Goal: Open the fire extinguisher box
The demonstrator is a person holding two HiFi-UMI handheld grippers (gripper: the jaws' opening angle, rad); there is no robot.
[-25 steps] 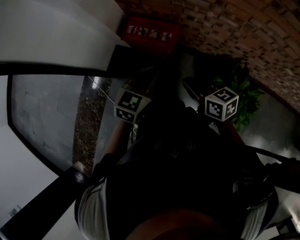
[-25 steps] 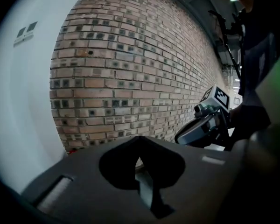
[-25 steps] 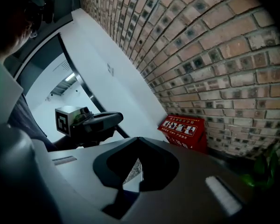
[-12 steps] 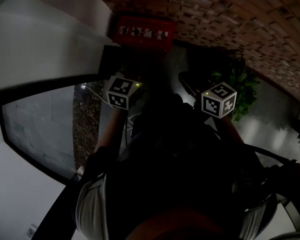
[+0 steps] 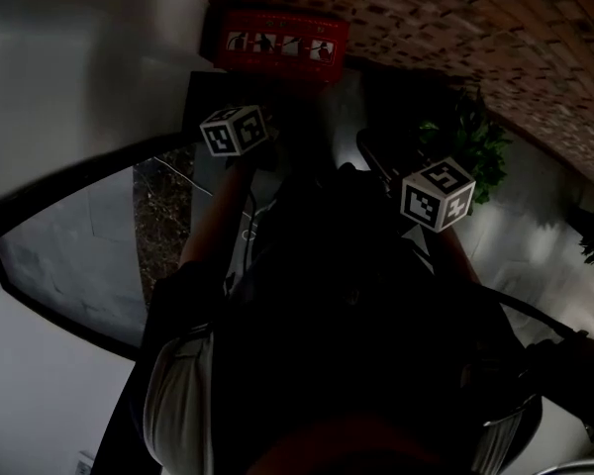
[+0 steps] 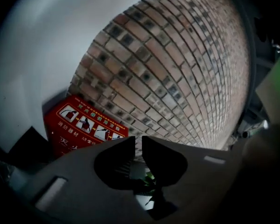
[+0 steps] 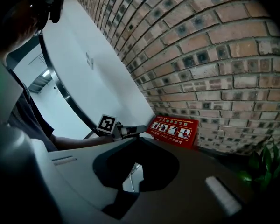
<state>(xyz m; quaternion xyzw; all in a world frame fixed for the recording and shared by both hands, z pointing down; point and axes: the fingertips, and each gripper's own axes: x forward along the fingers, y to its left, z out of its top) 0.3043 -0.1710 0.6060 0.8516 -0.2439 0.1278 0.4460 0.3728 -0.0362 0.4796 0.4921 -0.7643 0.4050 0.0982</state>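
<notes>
Brickwork (image 5: 455, 28) backs the red pictogram box (image 5: 277, 46); left hand-held gripper (image 6: 138, 141) parting, empty; right hand-held gripper (image 7: 139, 138) closed.

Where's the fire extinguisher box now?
Head view, top centre: the red box stands against the brick wall, beside the white wall, just beyond the left claw.

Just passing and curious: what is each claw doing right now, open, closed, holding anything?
Left claw: slightly open, has just been opening, nothing between its jaws.
Right claw: closed, holding nothing.
</notes>
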